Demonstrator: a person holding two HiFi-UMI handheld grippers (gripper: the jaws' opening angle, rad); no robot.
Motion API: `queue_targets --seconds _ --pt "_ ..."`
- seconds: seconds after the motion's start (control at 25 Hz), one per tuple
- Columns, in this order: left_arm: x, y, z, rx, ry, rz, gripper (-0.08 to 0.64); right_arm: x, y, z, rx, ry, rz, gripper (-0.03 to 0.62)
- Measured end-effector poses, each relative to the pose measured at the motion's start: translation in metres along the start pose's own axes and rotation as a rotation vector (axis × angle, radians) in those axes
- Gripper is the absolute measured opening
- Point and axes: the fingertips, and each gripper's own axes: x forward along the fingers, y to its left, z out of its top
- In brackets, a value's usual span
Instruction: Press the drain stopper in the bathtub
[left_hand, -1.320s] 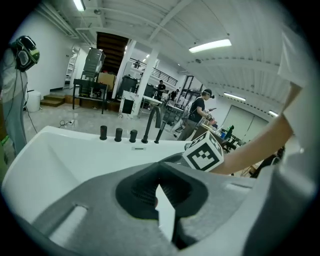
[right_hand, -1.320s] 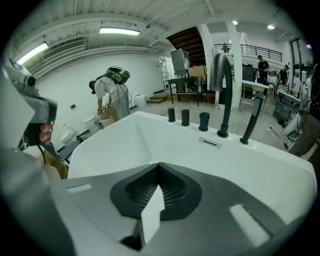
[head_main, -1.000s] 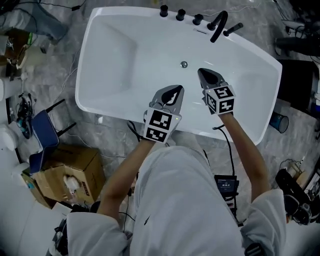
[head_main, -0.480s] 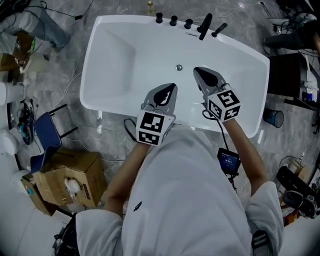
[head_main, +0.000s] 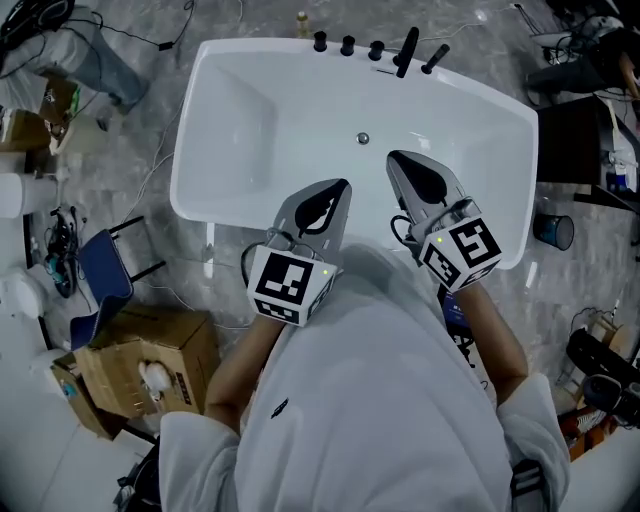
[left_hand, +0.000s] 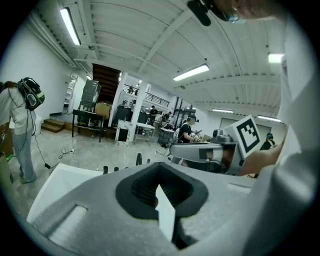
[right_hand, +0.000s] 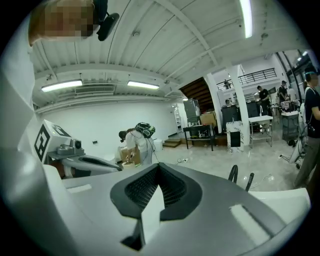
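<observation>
Head view: white glossy bathtub (head_main: 250, 120), a rounded rectangle, upper centre of frame, on grey veined floor (head_main: 150, 100). Drain stopper (head_main: 362, 138) is a small round metal disc on the tub floor, below the row of matte black taps (head_main: 376, 49) on the far rim. Left gripper (head_main: 343, 185) and right gripper (head_main: 392, 157), grey tapered shells, hover over the near rim. Both tips are apart from the stopper, the right one nearer. Each gripper's jaws are pressed together, nothing between. Brown cardboard box (head_main: 150, 345) at lower left.

Cardboard box (head_main: 165, 350), perhaps blue chair (head_main: 103, 272)
</observation>
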Motion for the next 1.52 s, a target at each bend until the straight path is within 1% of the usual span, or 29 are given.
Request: queue_targets --seconds 0.16,0.28,0.4,0.52,0.64,0.76,0.88,1.08,1.28,1.52 --pt "-0.009 -0.013 0.007 0.012 -0.038 0.002 -0.002 -0.031 0.031 0.011 0.009 -0.075 -0.011 0.000" --pt "-0.013 -0.029 0.003 0.026 -0.039 -0.012 -0.002 -0.053 0.048 0.001 -0.002 -0.082 -0.047 0.000" --pt "-0.014 -0.039 -0.004 0.055 -0.022 -0.008 -0.002 -0.061 0.052 -0.011 0.018 -0.076 -0.071 0.000" --pt "-0.015 -0.046 -0.006 0.073 -0.034 0.011 -0.002 -0.069 0.048 -0.018 0.051 -0.091 -0.097 0.000" --pt "-0.017 -0.053 -0.010 0.069 -0.050 0.025 -0.002 -0.076 0.045 -0.026 0.049 -0.081 -0.106 0.000" --pt "-0.017 -0.059 -0.021 0.062 -0.040 0.024 -0.002 -0.079 0.046 -0.033 0.038 -0.064 -0.100 0.000" --pt "-0.017 -0.070 -0.033 0.061 -0.015 0.014 -0.002 -0.088 0.046 -0.040 0.040 -0.055 -0.098 -0.002" --pt "-0.008 -0.082 -0.046 0.055 0.035 -0.001 -0.002 -0.105 0.032 -0.047 0.054 -0.058 -0.127 -0.002" --pt "0.003 -0.098 -0.049 0.063 0.048 -0.026 -0.002 -0.124 0.017 -0.053 0.075 -0.070 -0.163 -0.002" --pt "0.017 -0.114 -0.047 0.099 0.062 -0.051 -0.002 -0.141 -0.001 -0.055 0.094 -0.097 -0.203 -0.002"
